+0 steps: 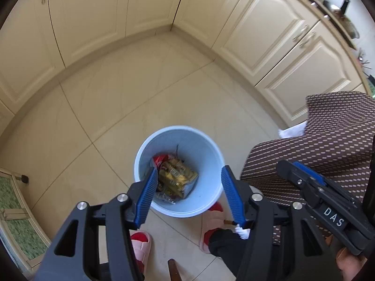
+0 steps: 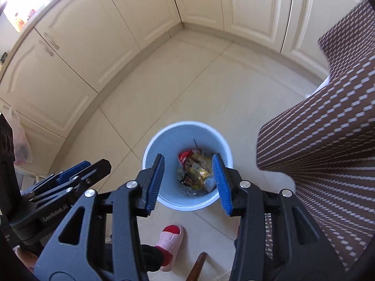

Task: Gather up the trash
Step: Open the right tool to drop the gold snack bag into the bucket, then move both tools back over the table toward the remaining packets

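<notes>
Left tool (image 1: 188,182) and right tool (image 2: 188,180) both hung spread and empty above the pale blue trash bin (image 1: 211,154). The bin stood on the tiled floor (image 1: 140,93), wrappers (image 2: 196,171) heaped inside. Beyond, cream cabinets (image 1: 93,11) lined the corner.

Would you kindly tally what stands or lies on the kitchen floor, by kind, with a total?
Blue bin holding wrappers: 1
Pink slippers, one and the other: 2
Table draped in a brown patterned cloth: 1
Total: 4
</notes>
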A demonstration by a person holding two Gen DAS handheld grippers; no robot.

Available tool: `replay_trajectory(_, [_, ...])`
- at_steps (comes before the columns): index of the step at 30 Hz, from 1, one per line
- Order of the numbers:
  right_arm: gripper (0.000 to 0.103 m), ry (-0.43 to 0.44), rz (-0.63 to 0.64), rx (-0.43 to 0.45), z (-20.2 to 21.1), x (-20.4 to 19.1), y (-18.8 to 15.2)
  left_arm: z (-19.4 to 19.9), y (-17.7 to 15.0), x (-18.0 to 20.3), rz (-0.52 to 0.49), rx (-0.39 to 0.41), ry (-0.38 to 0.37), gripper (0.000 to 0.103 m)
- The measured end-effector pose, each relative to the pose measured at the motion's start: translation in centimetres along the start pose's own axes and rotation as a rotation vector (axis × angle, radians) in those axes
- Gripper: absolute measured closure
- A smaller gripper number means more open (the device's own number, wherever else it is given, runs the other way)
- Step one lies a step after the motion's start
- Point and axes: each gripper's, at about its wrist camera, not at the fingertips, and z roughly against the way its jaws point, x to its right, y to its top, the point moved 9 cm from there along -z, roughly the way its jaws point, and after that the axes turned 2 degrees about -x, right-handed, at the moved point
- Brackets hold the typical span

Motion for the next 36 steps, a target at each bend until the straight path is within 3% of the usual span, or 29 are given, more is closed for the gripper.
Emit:
replay_trajectory(6, [0.06, -0.009, 0.037, 0.143, 8.9, 0.7, 1.1, 7.5, 0.6, 4.4, -0.068, 0.129, -0.028, 0.047])
replay_trajectory(10, [0.058, -0.017, 0.053, 0.289, 17.2, 2.2, 1.9, 12.5, 0.9, 8.9, -0.141, 0.21, -0.056, 0.045])
replay_trajectory(13, [0.055, -0.03, 0.049, 0.38, 23.1, 4.1, 1.9, 16.1, 1.1, 13.2, -0.209, 0.271, -0.084, 0.041])
replay_trajectory(17, [0.054, -0.047, -0.011, 0.47, 29.8, 8.9, 1.0, 18.8, -0.2, 20.7, -0.319, 0.286, -0.139, 0.039])
replay_trajectory(22, [0.053, -0.121, -0.096, 0.536, 35.5, 16.6, -0.7, 20.2, -2.6, 29.8, -0.453, 0.257, -0.237, 0.036])
replay_trajectory(28, [0.053, -0.214, -0.222, 0.551, 39.2, 26.5, -3.2, 18.6, -4.5, 40.1, -0.576, 0.203, -0.276, 0.036])
replay_trajectory(36, [0.051, -0.27, -0.379, 0.517, 39.9, 37.2, -3.1, 14.9, -4.6, 47.8, -0.648, 0.16, -0.263, 0.036])
